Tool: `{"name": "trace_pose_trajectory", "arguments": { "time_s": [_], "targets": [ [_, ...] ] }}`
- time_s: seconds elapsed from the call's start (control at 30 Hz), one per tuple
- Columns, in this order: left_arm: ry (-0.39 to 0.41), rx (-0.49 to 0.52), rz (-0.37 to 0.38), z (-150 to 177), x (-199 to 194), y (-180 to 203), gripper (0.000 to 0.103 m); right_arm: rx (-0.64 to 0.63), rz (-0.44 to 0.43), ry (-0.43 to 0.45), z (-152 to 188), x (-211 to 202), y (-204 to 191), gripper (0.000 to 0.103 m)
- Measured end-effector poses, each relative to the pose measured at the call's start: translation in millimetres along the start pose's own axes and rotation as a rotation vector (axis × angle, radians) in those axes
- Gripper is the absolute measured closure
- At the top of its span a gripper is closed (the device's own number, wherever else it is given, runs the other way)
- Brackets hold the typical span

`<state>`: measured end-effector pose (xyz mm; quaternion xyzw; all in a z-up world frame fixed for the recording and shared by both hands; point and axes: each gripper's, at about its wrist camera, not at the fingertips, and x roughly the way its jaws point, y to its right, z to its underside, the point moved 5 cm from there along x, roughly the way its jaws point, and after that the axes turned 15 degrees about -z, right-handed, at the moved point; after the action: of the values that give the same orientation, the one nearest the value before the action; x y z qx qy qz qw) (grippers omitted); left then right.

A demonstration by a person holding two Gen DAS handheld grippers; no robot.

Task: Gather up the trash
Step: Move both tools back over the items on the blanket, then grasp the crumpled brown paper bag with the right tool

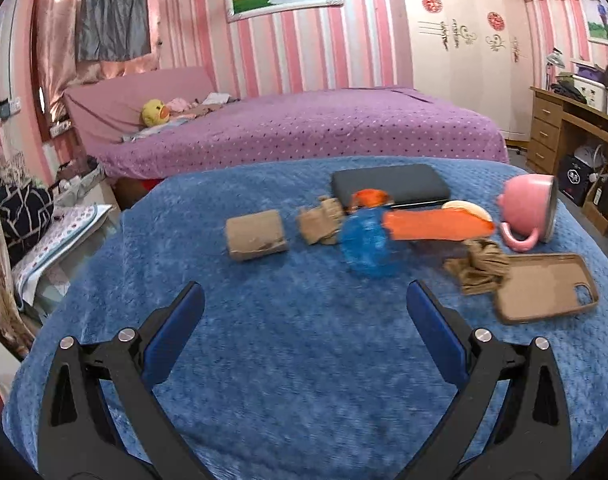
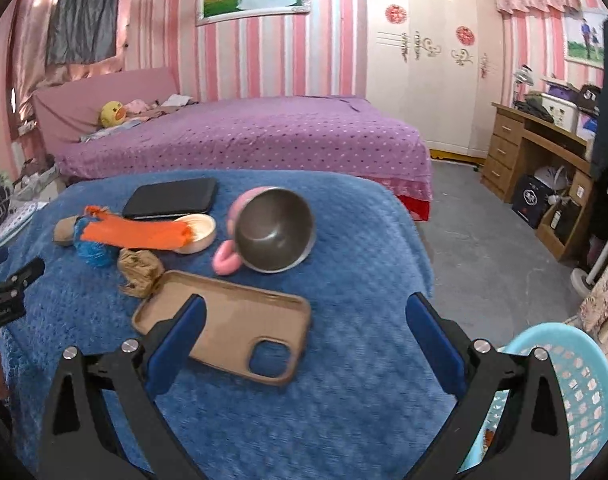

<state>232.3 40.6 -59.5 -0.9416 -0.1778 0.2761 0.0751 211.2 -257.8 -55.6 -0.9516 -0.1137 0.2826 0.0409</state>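
Crumpled brown paper lies on the blue blanket: a rolled piece (image 1: 256, 235), a wad (image 1: 319, 220) and another wad (image 1: 478, 266) (image 2: 139, 267) beside a tan phone case (image 1: 546, 287) (image 2: 228, 322). An orange wrapper (image 1: 436, 225) (image 2: 138, 233) rests over a blue ball (image 1: 364, 244) (image 2: 94, 252) and a cream lid (image 2: 200, 232). My left gripper (image 1: 306, 304) hovers open, short of the paper pieces. My right gripper (image 2: 306, 312) is open above the blanket, its left finger over the phone case. Both hold nothing.
A pink mug (image 1: 530, 208) (image 2: 270, 230) lies on its side next to a black tablet (image 1: 390, 186) (image 2: 172, 198). A light-blue basket (image 2: 564, 396) stands off the table at the lower right. A purple bed (image 1: 304, 128) lies behind, a wooden desk (image 2: 536, 152) at right.
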Motion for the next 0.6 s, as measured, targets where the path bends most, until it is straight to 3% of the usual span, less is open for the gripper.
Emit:
{"name": "trace_pose_trajectory", "arguments": {
  "time_s": [0.6],
  "targets": [
    [-0.088, -0.074, -0.036, -2.1, 44.5, -57.4, 0.006, -0.135, -0.091, -0.075, 0.4, 67.6, -104.5, 0.005]
  ]
}}
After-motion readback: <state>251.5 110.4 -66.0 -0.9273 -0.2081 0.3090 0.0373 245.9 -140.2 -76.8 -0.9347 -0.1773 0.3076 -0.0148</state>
